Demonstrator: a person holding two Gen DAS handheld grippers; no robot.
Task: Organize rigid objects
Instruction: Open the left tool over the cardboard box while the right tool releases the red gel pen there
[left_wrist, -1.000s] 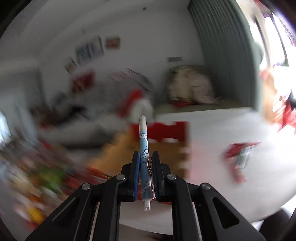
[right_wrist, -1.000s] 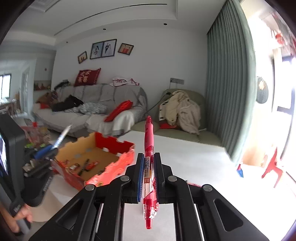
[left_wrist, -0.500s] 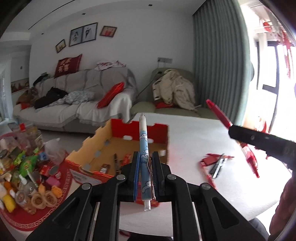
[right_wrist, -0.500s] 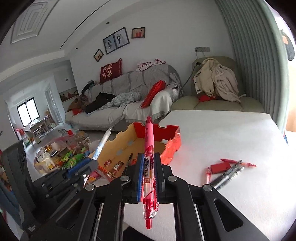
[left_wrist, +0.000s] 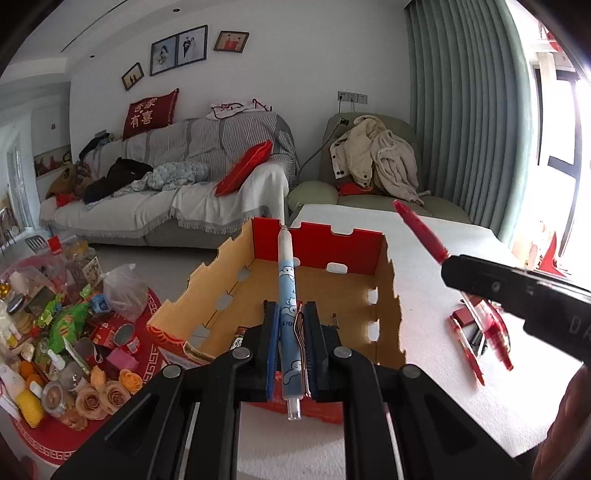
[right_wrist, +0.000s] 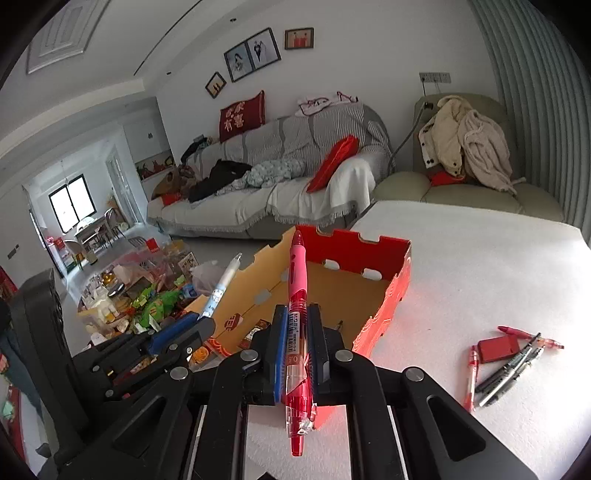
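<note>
The left claw (left_wrist: 290, 347) is clamped on a blue pen (left_wrist: 288, 317) printed with cartoon figures; the pen stands along the fingers with its tip pointing forward over the open cardboard box (left_wrist: 236, 266), a tray that is red outside and brown inside. The right claw (right_wrist: 298, 347) grips a red pen (right_wrist: 298, 332) in the same way, tip forward, just short of the box's near edge. The box sits on the white desk (right_wrist: 480, 266) at its left side, and a few small items lie on its floor, too small to identify. To the right of the box, well apart from it, a loose cluster of pens (right_wrist: 513, 365) and a small red block (right_wrist: 496, 349) rests on the desk. Seen from the left wrist, the right claw and its red pen hang above that cluster. Left of the box, below desk level, is a heap of snacks and jars (left_wrist: 55, 332) on a red mat.
</note>
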